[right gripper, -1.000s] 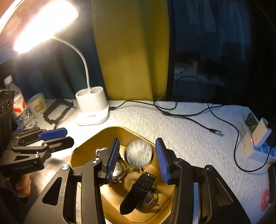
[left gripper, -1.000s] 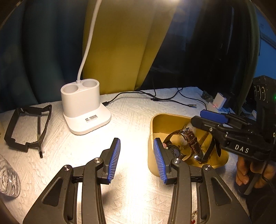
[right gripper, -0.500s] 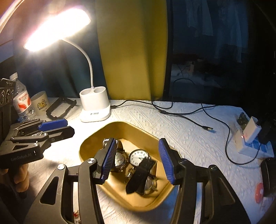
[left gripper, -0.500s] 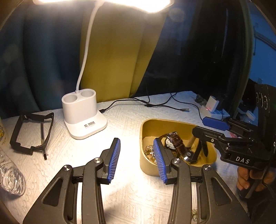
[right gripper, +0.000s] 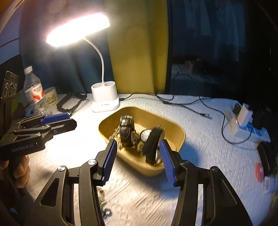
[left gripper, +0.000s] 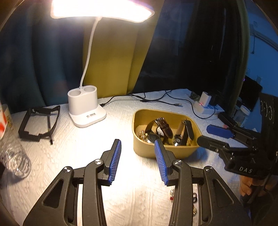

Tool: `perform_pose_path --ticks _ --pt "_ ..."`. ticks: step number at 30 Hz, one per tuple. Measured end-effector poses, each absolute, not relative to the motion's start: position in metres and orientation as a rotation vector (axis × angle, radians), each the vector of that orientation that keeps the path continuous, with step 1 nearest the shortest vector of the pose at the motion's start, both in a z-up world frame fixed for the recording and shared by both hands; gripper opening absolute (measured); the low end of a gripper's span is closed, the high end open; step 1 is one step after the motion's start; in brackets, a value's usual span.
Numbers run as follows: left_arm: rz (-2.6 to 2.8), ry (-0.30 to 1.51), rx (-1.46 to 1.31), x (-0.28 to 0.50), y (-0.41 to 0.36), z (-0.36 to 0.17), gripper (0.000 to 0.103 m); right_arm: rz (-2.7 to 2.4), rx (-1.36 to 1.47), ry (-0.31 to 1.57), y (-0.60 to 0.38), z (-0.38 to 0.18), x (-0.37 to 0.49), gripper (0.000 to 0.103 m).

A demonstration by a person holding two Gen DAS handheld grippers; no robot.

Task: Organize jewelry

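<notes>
Watches (left gripper: 162, 126) apparently heaped in yellow tray (left gripper: 163, 151), left gripper (left gripper: 137, 145) and right gripper (right gripper: 137, 147) both spread, empty

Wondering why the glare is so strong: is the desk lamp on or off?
On. The desk lamp head glows bright white and throws a bright patch on the white tablecloth beneath it.

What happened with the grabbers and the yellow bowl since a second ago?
Both pulled up and back from the bowl. The right hand-held gripper, open, had a watch blurring between its fingers; that watch now lies in the bowl. The left hand-held gripper stayed open and empty. The lamp stayed put.
</notes>
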State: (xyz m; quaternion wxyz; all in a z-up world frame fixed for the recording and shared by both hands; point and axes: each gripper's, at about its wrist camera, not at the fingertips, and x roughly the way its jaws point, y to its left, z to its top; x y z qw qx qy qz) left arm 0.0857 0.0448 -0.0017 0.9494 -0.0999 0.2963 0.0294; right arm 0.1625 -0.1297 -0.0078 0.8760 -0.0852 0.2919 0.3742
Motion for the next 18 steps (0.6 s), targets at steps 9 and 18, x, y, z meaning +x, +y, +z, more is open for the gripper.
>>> perform_pose_path --ticks 9,18 --pt "0.064 0.628 -0.216 0.062 0.038 -0.012 0.042 0.786 -0.219 0.686 -0.14 -0.041 0.13 0.051" --pt "0.059 0.657 -0.222 0.047 0.034 -0.021 0.042 0.842 -0.289 0.75 -0.137 -0.067 0.1 0.049"
